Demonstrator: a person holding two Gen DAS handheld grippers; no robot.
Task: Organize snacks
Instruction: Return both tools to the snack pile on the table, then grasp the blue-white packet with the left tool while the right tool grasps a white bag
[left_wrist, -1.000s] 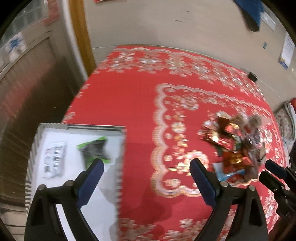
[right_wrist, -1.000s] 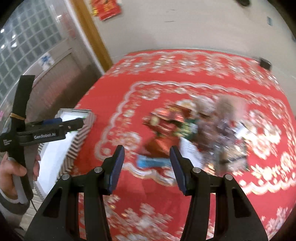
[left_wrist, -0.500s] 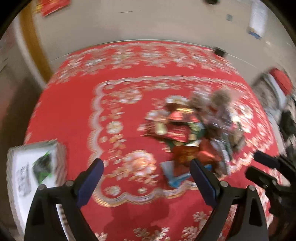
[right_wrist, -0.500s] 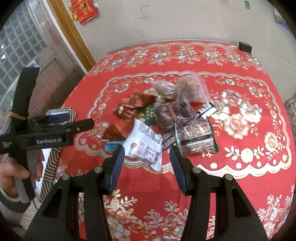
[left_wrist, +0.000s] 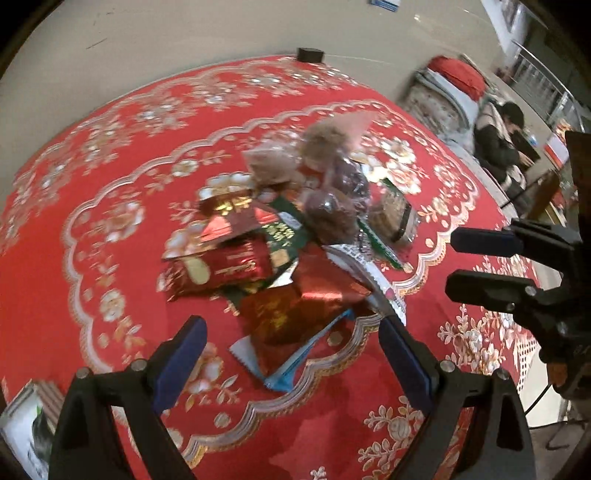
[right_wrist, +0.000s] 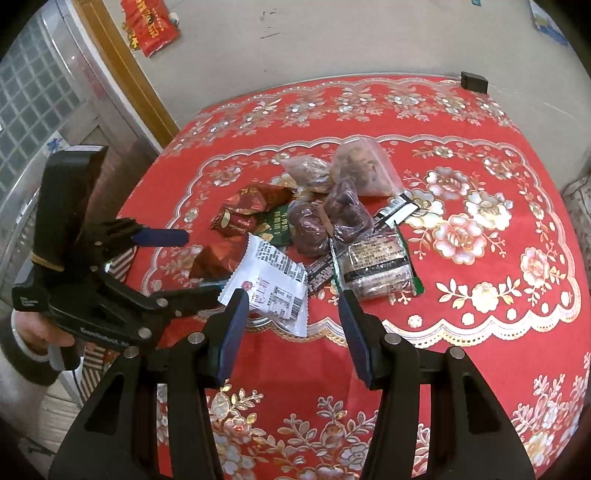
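Your left gripper (left_wrist: 291, 354) hangs released over the near edge of the snack pile (left_wrist: 295, 243), nothing between its pads. Your right gripper (right_wrist: 291, 325) is also unclenched and empty, just short of the white packet (right_wrist: 273, 284).

The pile sits in the middle of the desk, and every piece in it looks light and crinkly, so expect slick foil that slides rather than lifts. The red foil packet (left_wrist: 284, 321) nearest your left gripper lies on a blue-edged wrapper (left_wrist: 295, 365); pinch it by a flat sealed edge, not the puffed middle. The white packet offers its serrated near edge the same way (the contents inside may crush, so go gently). Farther back, the clear bags of dark dried fruit (right_wrist: 325, 225) are soft and lumpy; take them by the gathered neck.

The red tablecloth (right_wrist: 461, 354) is soft fabric and could bunch under a dragged packet. At the far left a white box (left_wrist: 22, 432) waits off the desk edge. Beyond the desk stands a plain wall (right_wrist: 332, 37), with a glass-block panel (right_wrist: 33, 96) left.
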